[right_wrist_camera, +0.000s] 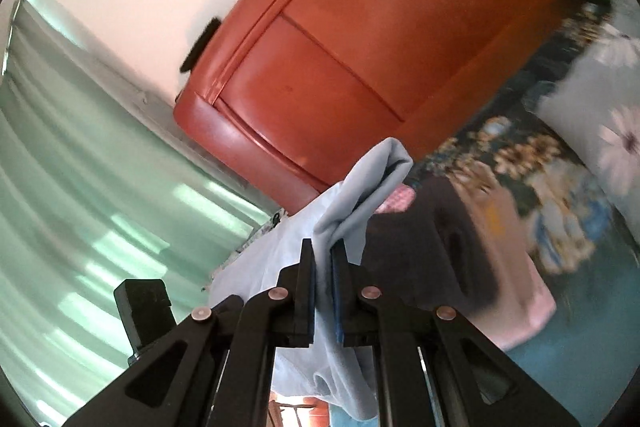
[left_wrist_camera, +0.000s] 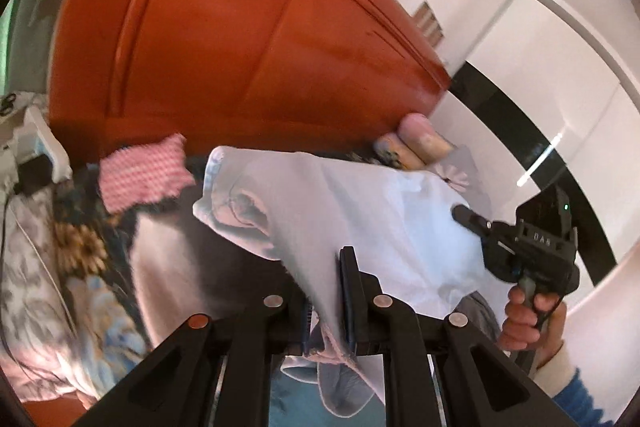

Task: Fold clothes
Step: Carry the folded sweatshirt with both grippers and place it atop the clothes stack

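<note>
A light blue garment [left_wrist_camera: 360, 211] hangs stretched in the air between both grippers above a bed. My left gripper [left_wrist_camera: 326, 263] is shut on one edge of it, and the cloth runs between the fingers. My right gripper [right_wrist_camera: 323, 251] is shut on another edge of the same garment [right_wrist_camera: 360, 195], which bunches up above the fingertips. In the left wrist view the right gripper [left_wrist_camera: 464, 213] shows at the right, held by a hand, its fingertip against the cloth. A dark and pink garment [right_wrist_camera: 480, 259] lies on the bed below.
A red-brown wooden headboard [left_wrist_camera: 240, 39] stands behind the bed. A pink checked cloth [left_wrist_camera: 144, 173] and rolled pillows [left_wrist_camera: 416, 143] lie against it. A floral bedspread [right_wrist_camera: 520, 171] and a flowered pillow [right_wrist_camera: 600, 123] cover the bed. Green curtains [right_wrist_camera: 80, 187] hang at the left.
</note>
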